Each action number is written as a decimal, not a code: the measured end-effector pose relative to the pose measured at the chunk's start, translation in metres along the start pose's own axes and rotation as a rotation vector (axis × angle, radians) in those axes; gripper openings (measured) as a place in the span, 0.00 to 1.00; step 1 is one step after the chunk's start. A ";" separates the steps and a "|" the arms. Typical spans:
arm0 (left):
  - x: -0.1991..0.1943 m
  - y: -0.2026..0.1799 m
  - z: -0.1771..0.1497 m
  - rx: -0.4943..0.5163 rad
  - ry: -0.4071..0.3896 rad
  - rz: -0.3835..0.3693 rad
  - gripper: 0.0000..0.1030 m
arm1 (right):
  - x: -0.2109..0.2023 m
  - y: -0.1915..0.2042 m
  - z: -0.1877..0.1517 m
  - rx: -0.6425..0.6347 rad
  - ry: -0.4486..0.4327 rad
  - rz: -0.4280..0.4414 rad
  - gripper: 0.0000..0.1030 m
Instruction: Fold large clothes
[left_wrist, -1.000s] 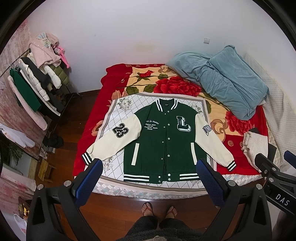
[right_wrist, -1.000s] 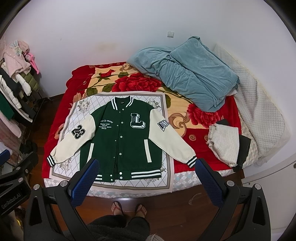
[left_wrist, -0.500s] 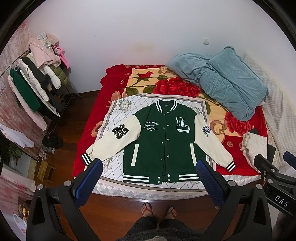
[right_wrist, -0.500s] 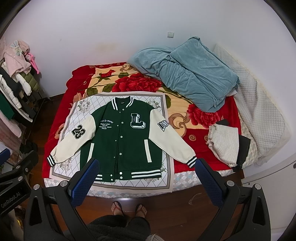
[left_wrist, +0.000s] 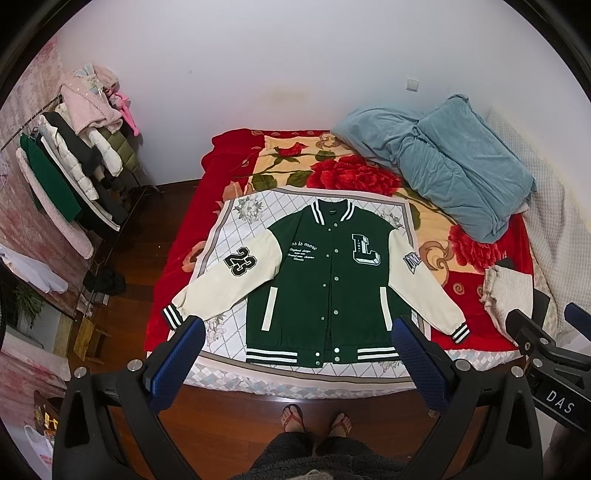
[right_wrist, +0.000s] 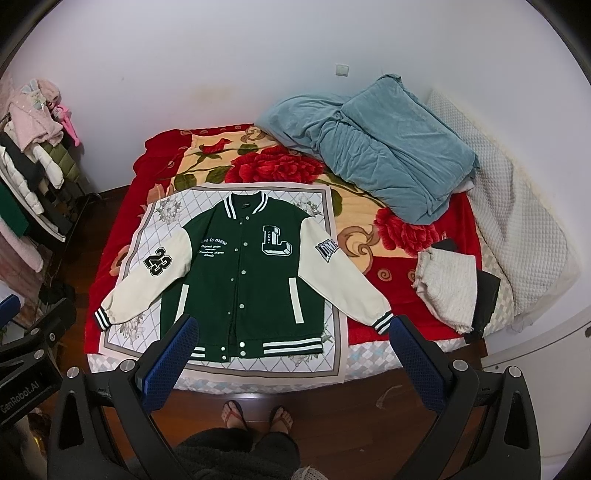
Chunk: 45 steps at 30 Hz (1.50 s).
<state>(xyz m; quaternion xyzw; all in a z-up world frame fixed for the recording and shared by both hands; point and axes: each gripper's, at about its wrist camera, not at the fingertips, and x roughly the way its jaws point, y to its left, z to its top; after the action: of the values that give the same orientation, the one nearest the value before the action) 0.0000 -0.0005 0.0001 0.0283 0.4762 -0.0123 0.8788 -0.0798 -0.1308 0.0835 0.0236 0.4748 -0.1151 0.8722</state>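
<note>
A green varsity jacket (left_wrist: 325, 280) with cream sleeves lies flat, front up and buttoned, sleeves spread, on a white diamond-patterned cloth (left_wrist: 229, 236) at the near end of the bed. It also shows in the right wrist view (right_wrist: 243, 273). My left gripper (left_wrist: 297, 332) is open and empty, held high above the bed's near edge. My right gripper (right_wrist: 293, 330) is open and empty at the same height. Neither touches the jacket.
A red rose blanket (left_wrist: 354, 177) covers the bed. A blue quilt (left_wrist: 450, 162) is piled at the far right. Folded grey cloth (right_wrist: 447, 284) lies on the right edge. A clothes rack (left_wrist: 66, 177) stands left. My feet (left_wrist: 317, 421) are on the wood floor.
Both grippers have barely shifted; the view has drifted very slightly. The jacket has not moved and both grippers stay open.
</note>
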 end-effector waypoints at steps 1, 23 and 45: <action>0.000 0.000 0.000 0.001 0.000 0.000 1.00 | 0.000 0.000 0.000 -0.002 -0.001 -0.001 1.00; 0.012 -0.002 -0.001 0.005 -0.006 0.005 1.00 | 0.021 0.018 0.006 0.024 0.026 0.011 1.00; 0.322 -0.145 0.009 0.156 0.129 0.092 1.00 | 0.406 -0.230 -0.122 0.915 0.256 -0.013 0.82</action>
<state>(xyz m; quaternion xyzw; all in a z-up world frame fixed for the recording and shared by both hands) 0.1765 -0.1439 -0.2700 0.1191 0.5277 -0.0071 0.8410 -0.0194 -0.4082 -0.3066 0.4164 0.4790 -0.3142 0.7060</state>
